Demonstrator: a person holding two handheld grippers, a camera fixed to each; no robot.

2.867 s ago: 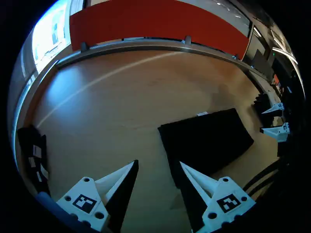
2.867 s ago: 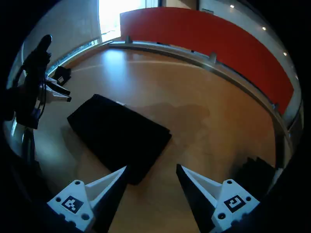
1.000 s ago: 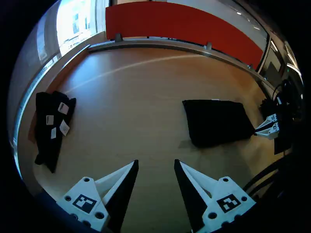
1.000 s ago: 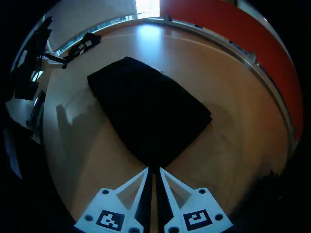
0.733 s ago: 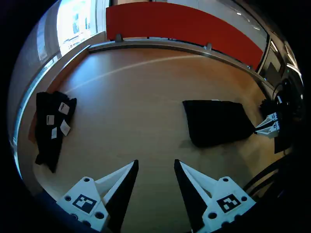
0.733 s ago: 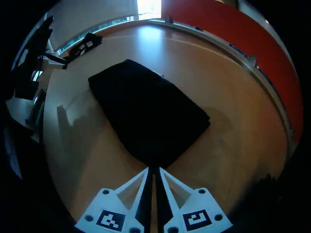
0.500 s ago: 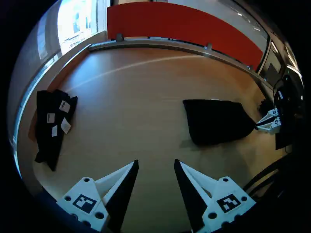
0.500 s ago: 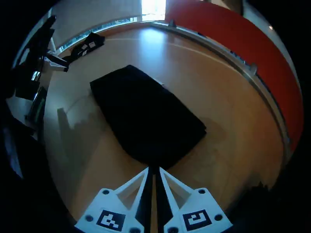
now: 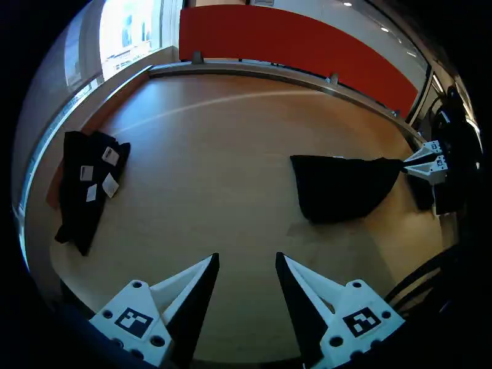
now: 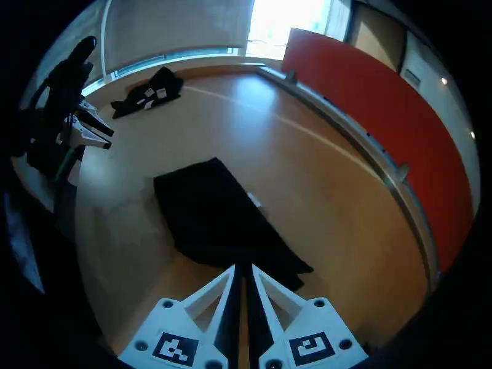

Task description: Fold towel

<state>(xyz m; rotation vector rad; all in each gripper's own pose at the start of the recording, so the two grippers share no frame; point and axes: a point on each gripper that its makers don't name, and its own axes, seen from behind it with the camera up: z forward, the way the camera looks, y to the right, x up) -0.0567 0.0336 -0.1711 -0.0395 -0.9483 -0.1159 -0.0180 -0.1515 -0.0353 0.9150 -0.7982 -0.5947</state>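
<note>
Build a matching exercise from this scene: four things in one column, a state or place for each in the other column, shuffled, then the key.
Column one
1. left gripper
2. right gripper
3. black towel
4. dark cloth pile

Column two
A. lies bunched near the edge of the table
B. shut, pinching a cloth corner
C. open, over bare wood
D. one corner raised, the rest lying flat

Pairs: 1-C, 2-B, 3-D, 4-A
</note>
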